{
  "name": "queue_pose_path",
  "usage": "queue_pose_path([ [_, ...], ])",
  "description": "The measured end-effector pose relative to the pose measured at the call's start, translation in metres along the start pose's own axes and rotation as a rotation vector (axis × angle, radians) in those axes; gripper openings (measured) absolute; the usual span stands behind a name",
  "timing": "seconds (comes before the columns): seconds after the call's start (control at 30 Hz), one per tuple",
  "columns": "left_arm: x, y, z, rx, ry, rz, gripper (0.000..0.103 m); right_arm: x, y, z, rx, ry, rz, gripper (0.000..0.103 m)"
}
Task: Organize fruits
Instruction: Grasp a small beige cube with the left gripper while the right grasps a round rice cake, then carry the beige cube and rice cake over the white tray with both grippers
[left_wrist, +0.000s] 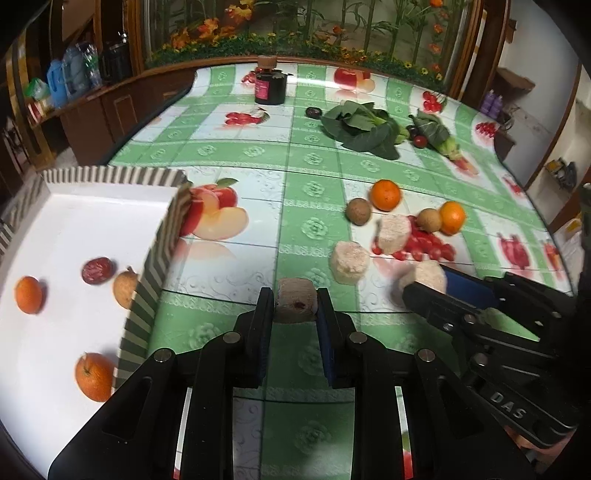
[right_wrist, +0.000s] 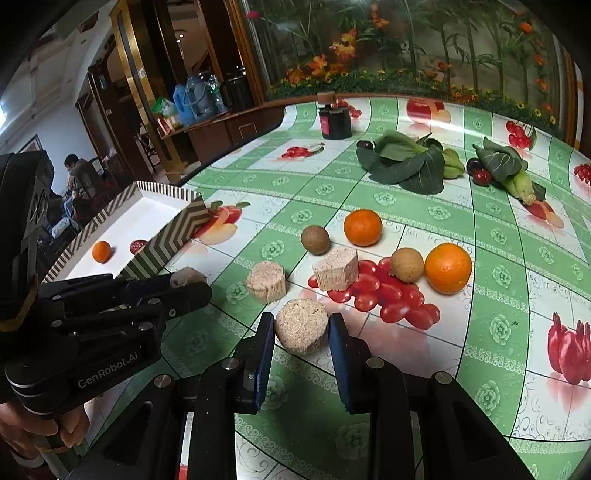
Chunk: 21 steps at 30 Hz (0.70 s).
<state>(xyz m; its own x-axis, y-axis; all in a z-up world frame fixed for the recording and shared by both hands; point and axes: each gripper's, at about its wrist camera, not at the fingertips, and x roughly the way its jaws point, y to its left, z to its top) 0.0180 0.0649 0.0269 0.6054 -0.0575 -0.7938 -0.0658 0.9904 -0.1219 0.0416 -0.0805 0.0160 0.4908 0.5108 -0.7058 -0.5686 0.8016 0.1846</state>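
While left gripper (left_wrist: 295, 308) clamps cake (left_wrist: 296, 305) — right gripper (right_wrist: 301, 330) straddles another.

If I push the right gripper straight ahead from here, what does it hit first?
The right gripper already has a beige pressed block between its open jaws, so it meets that first. Beyond it, probably the angular block lying on the printed tomatoes, though depth is hard to judge.
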Motion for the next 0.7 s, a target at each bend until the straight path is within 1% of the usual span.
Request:
queue_pose_path([
  [0.07,-0.001,0.001,-0.001,-0.013,0.012,-0.034,0.022,-0.001,0.000,0.000,0.000,-0.002,0.004,0.029],
  [0.27,-0.009,0.000,-0.006,-0.008,0.011,-0.045,0.022,-0.002,0.006,0.000,-0.013,-0.008,0.016,0.029],
  [0.7,-0.032,0.012,-0.012,0.005,-0.042,0.014,0.022,-0.001,0.023,-0.002,-0.010,-0.014,0.065,0.029],
])
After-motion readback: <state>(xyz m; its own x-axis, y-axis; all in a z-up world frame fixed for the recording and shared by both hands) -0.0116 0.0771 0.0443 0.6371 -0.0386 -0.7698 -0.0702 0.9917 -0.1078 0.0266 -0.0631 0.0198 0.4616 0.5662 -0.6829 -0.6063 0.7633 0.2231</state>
